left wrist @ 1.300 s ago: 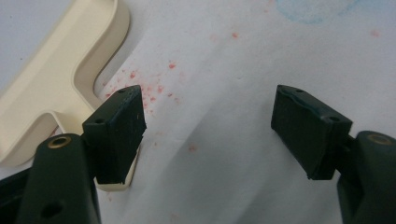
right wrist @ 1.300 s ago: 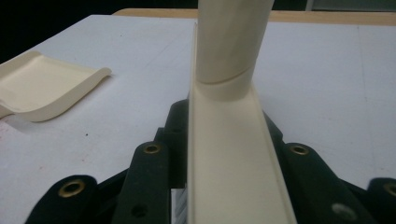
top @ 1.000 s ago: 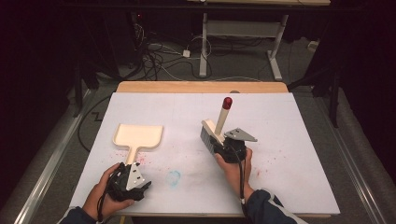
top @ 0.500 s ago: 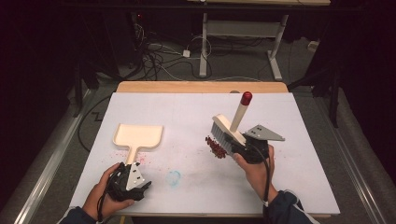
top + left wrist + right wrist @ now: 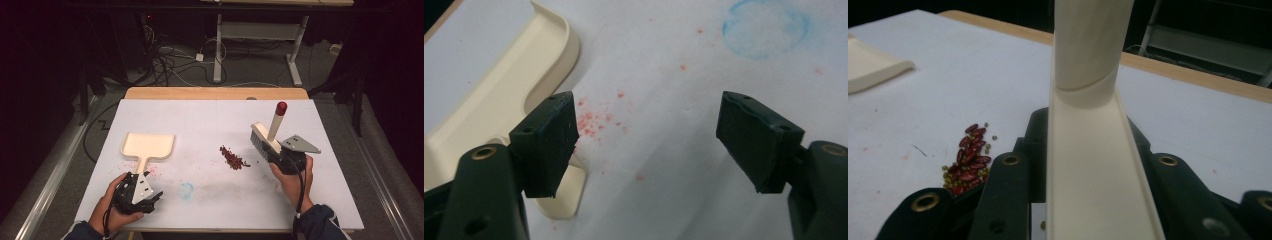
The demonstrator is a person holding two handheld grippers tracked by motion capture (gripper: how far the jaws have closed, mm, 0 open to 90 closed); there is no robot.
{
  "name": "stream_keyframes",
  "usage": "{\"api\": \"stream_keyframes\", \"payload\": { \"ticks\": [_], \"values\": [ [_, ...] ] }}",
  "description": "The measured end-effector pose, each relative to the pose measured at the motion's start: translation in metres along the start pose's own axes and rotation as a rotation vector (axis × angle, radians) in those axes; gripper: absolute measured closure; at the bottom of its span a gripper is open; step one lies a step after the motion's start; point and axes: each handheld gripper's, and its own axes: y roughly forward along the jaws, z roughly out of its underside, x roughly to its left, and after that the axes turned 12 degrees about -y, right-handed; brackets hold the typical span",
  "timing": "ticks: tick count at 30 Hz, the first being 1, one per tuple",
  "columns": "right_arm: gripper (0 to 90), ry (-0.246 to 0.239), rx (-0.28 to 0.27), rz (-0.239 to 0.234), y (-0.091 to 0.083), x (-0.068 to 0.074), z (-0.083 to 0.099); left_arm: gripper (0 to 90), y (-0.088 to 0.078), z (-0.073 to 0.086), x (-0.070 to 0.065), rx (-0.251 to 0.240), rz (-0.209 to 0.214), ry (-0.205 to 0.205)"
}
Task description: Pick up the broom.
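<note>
My right claw [image 5: 274, 151] is clamped tight on the cream brush [image 5: 265, 137], gripping it along its back, with the red-tipped handle [image 5: 281, 107] pointing up and away from me and the bristles facing left. Just left of the bristles lies a small pile of red beans [image 5: 233, 157] on the white surface [image 5: 200, 120], close but not touching. My left claw [image 5: 644, 145] sits low near the front edge, jaws spread wide with nothing between them. Its left jaw is right at the handle end of the cream dustpan [image 5: 147, 146], which lies flat, well apart from the beans. Faint pink specks [image 5: 596, 120] and a blue ring stain [image 5: 186, 189] mark the surface.
</note>
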Motion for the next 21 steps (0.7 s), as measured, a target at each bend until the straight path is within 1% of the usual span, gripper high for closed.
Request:
{"api": "stream_keyframes", "payload": {
  "ticks": [2, 3, 4, 8, 10, 11, 12, 13, 14, 15, 16, 17, 19, 20, 21],
  "values": [
    [67.7, -0.011, 0.017, 0.005, 0.005, -0.001, 0.003, 23.7, -0.001, 0.0, 0.001, -0.011, -0.004, -0.002],
    [67.7, -0.007, 0.031, 0.002, 0.008, -0.001, 0.004, 23.6, -0.002, 0.0, 0.001, -0.016, -0.006, -0.004],
    [67.7, -0.019, 0.042, 0.005, 0.011, -0.002, 0.006, 23.5, -0.002, 0.0, 0.001, -0.02, -0.007, -0.005],
    [67.7, -0.032, 0.084, 0.025, 0.02, 0.0, 0.013, 22.3, -0.003, 0.0, 0.001, -0.035, -0.01, -0.009],
    [67.6, -0.04, 0.096, 0.03, 0.022, 0.002, 0.014, 21.7, -0.005, -0.001, 0.002, -0.045, -0.017, -0.014],
    [67.7, -0.038, 0.101, 0.038, 0.022, 0.003, 0.014, 21.5, -0.006, -0.001, 0.002, -0.057, -0.018, -0.02],
    [67.7, -0.023, 0.105, 0.048, 0.022, 0.005, 0.014, 21.0, -0.007, -0.002, 0.002, -0.068, -0.018, -0.026],
    [67.7, -0.011, 0.105, 0.044, 0.022, 0.007, 0.014, 20.7, -0.008, -0.002, 0.002, -0.085, -0.015, -0.034],
    [67.7, 0.009, 0.105, 0.032, 0.022, 0.008, 0.014, 20.4, -0.01, -0.003, 0.002, -0.105, -0.01, -0.04],
    [67.6, 0.019, 0.111, 0.022, 0.022, 0.011, 0.013, 20.1, -0.012, -0.003, 0.002, -0.124, -0.009, -0.046],
    [67.6, 0.009, 0.123, 0.021, 0.021, 0.014, 0.012, 20.0, -0.014, -0.004, 0.002, -0.14, -0.009, -0.057],
    [67.6, -0.01, 0.14, 0.019, 0.021, 0.017, 0.01, 20.0, -0.015, -0.004, 0.002, -0.15, -0.008, -0.064],
    [67.4, -0.048, 0.19, -0.011, 0.022, 0.019, 0.005, 20.0, -0.016, -0.004, 0.001, -0.153, -0.005, -0.063],
    [67.3, -0.048, 0.215, -0.028, 0.021, 0.018, 0.003, 20.0, -0.015, -0.004, 0.001, -0.147, -0.008, -0.057],
    [67.4, -0.047, 0.221, -0.033, 0.02, 0.015, 0.003, 20.0, -0.014, -0.004, 0.001, -0.14, -0.01, -0.052]
  ]
}}
